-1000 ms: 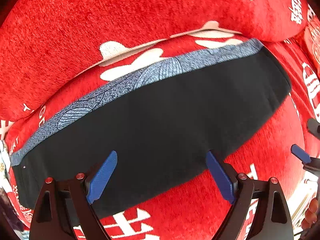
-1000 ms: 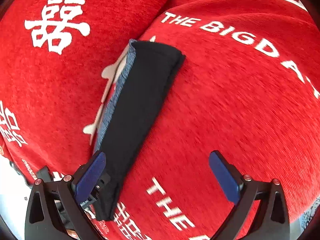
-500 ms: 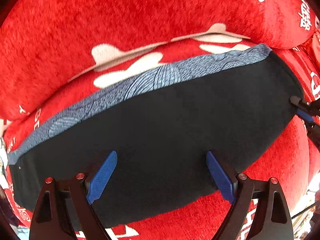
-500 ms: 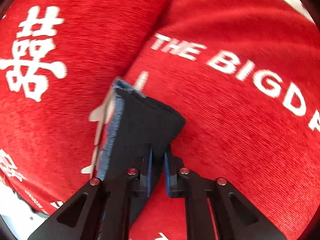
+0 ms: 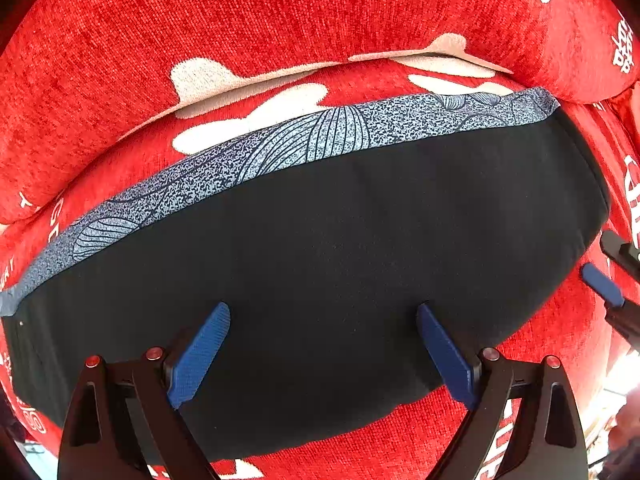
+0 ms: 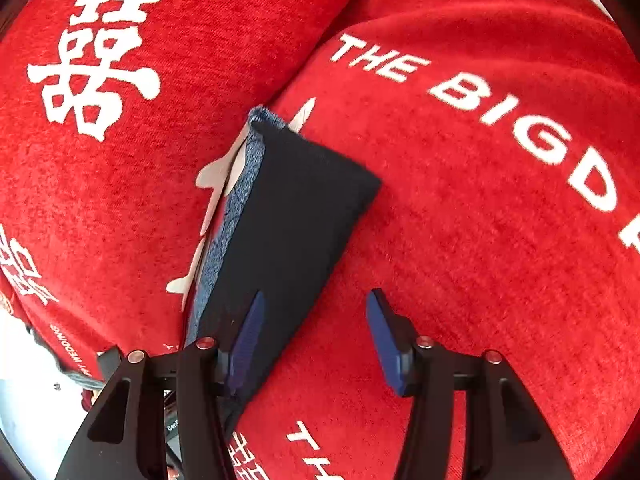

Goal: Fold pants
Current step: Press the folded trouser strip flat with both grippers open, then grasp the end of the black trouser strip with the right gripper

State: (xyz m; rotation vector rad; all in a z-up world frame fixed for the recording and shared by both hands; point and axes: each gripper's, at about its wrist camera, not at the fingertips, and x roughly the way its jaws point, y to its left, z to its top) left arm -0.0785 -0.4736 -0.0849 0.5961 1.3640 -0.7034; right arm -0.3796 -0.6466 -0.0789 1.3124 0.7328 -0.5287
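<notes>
**Both claws spread over folded pants**

The left gripper (image 5: 322, 354) is held wide apart above the folded dark pants (image 5: 320, 272), nothing gripped. The right gripper (image 6: 314, 338) is parted too, its left finger over the pants' end (image 6: 288, 240). The pants are laid on a red sofa cover (image 6: 460, 220), a patterned blue band (image 5: 304, 144) exposed along the far edge.

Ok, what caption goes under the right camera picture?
Open right gripper over folded black pants on a red wedding cover.
</notes>
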